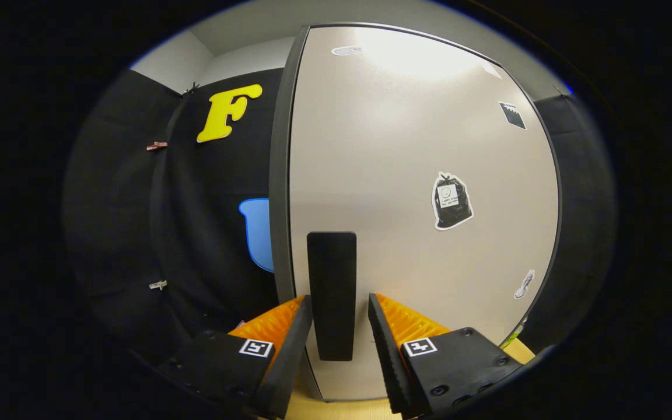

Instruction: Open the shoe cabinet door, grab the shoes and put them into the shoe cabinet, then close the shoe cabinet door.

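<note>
The shoe cabinet's pale grey door [417, 175] stands right in front of me, with a dark frame edge along its left side. Its black upright handle [331, 294] sits near that left edge, low on the door. My gripper [340, 306] is open, and the handle lies between its two orange-and-black fingers [397, 344]. The left finger's tip is at the handle's side. A small gap shows between the right finger and the handle. Whether the door is fully closed I cannot tell.
The door carries a sticker of a black bag [451, 201] and smaller stickers near its right edge. The booth's black cloth wall [196, 221] hangs to the left of the cabinet. A strip of light wooden surface [347, 408] shows under the door.
</note>
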The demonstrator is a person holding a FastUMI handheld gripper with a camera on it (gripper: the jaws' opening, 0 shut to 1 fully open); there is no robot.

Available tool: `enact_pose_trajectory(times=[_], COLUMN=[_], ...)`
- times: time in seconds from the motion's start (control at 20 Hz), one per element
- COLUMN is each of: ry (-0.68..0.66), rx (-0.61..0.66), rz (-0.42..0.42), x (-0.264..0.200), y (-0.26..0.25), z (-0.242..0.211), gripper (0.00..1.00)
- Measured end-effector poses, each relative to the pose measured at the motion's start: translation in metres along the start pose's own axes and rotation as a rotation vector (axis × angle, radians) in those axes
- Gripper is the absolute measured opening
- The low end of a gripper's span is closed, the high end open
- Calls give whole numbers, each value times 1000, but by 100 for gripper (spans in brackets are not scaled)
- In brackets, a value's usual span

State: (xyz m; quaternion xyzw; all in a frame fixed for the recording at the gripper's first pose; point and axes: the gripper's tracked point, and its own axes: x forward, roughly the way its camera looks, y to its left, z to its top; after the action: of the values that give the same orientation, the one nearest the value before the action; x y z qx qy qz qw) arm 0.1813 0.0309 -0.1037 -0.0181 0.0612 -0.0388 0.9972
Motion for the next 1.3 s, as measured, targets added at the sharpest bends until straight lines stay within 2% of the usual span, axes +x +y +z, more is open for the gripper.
enact_pose_trajectory(times=[0.1, 0.35, 0.4, 0.75, 1.3], ry=[-14, -7, -2, 4, 0], rx=[-3, 5, 3, 11, 4], rz=[-4, 2, 7, 37, 60], x=[-3, -3, -3, -23, -116], y=[3, 2, 2, 3, -26], z=[4, 2, 1, 1, 0], gripper=[41, 38, 28, 28, 28])
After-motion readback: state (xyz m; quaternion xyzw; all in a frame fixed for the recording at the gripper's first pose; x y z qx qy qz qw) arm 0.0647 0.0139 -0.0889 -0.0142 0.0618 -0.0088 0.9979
